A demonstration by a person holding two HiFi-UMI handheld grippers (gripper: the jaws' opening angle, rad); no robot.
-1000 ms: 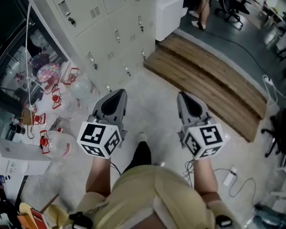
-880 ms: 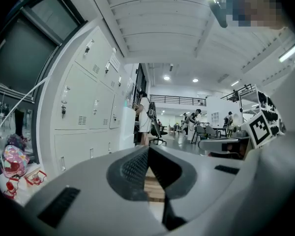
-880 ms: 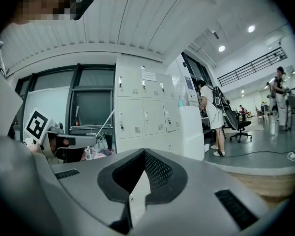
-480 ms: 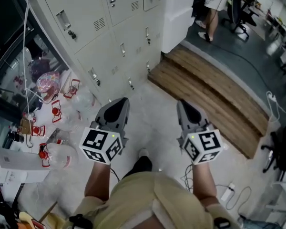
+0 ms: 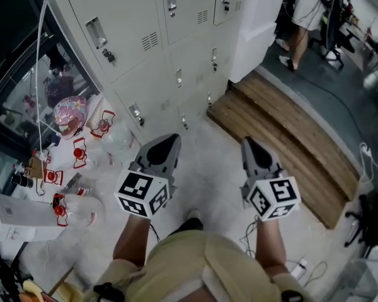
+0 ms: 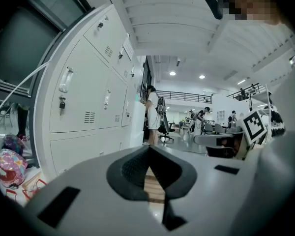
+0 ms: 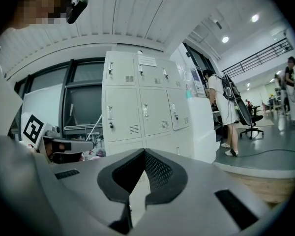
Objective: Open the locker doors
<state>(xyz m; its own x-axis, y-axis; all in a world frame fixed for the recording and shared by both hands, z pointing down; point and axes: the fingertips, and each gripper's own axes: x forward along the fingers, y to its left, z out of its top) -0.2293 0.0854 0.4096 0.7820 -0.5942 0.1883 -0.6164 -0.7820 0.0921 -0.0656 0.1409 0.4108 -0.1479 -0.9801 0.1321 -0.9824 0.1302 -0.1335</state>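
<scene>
The white metal lockers (image 5: 170,36) stand ahead in rows, every door that shows being closed, with small handles and vent slots. A padlock hangs at one upper left door (image 5: 107,54). My left gripper (image 5: 172,140) and right gripper (image 5: 247,143) are held side by side over the floor, short of the lockers and touching nothing. Both are shut with nothing between the pads. The left gripper view has the lockers (image 6: 88,97) at its left, beyond the closed left gripper (image 6: 148,150). In the right gripper view they (image 7: 142,107) stand straight ahead of the closed right gripper (image 7: 143,154).
A wooden step (image 5: 283,124) runs along the right of the lockers. A person (image 5: 305,11) stands beyond it by an office chair (image 5: 332,5). Plastic bottles and red-capped clutter (image 5: 82,162) and a white box (image 5: 19,216) lie at the left. Cables (image 5: 302,266) trail on the floor behind.
The person has stepped closer to the lockers, so more upper doors show. Both grippers keep their shut pose side by side.
</scene>
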